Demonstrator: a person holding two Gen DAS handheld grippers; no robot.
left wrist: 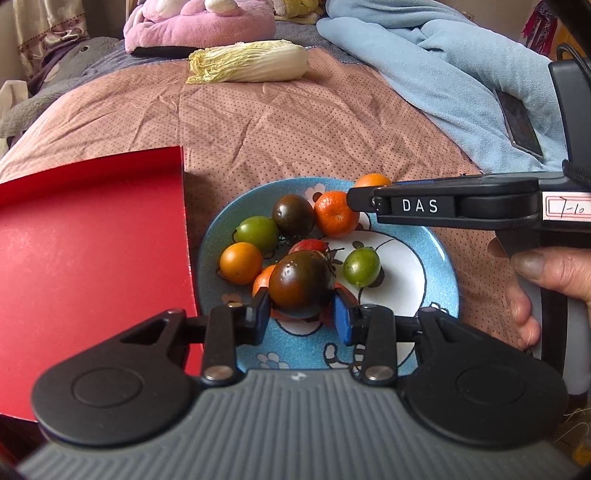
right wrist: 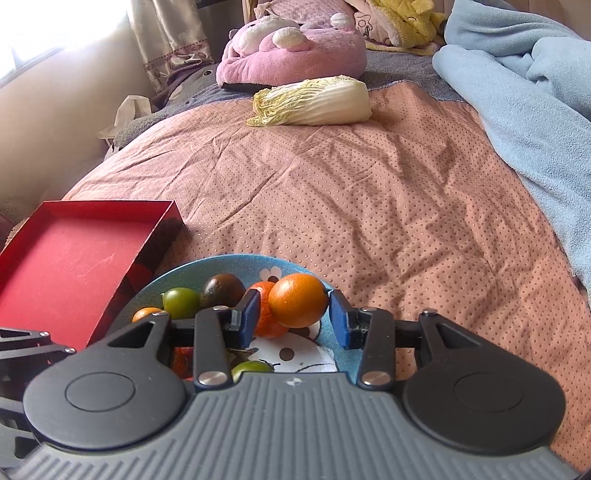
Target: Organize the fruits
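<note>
A blue patterned plate (left wrist: 439, 258) on the bed holds several small fruits: green, orange, dark and red ones. My left gripper (left wrist: 301, 308) has its blue pads on both sides of a dark brown-green tomato (left wrist: 301, 282) at the plate's near side. My right gripper (right wrist: 293, 314) has its pads on both sides of an orange fruit (right wrist: 298, 301) at the plate's (right wrist: 334, 354) far right; in the left wrist view it reaches in from the right (left wrist: 360, 197). An empty red tray (left wrist: 92, 258) lies left of the plate, and it also shows in the right wrist view (right wrist: 74, 266).
A napa cabbage (left wrist: 251, 61) lies further back on the pink dotted quilt (left wrist: 295, 122). A light blue blanket (left wrist: 424, 55) with a phone (left wrist: 519, 123) on it lies at right. A pink plush toy (left wrist: 199, 26) sits at the back.
</note>
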